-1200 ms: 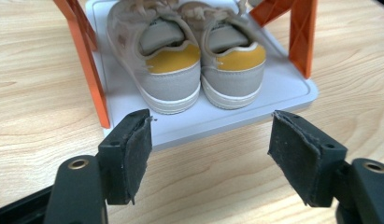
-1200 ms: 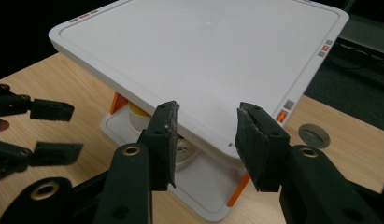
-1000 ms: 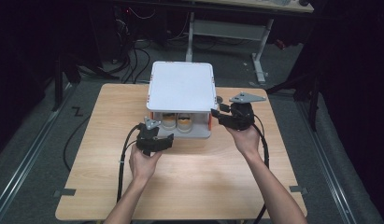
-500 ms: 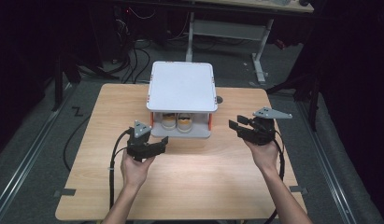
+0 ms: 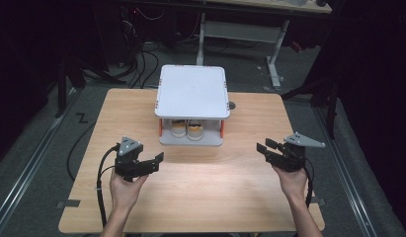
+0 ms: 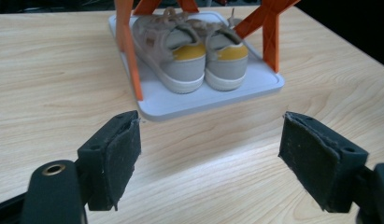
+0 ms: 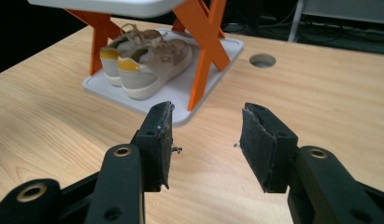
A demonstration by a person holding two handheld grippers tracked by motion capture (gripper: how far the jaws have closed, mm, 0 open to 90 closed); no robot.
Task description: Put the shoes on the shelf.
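Up close, the shoes (image 6: 192, 56) show laces — overhead, heels.

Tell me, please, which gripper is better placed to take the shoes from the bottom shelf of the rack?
Probably left. The left gripper looks straight at the heels of the shoes, with nothing between. The right gripper is off to the side, where an orange cross brace partly blocks the way. Both jaws are open and empty.
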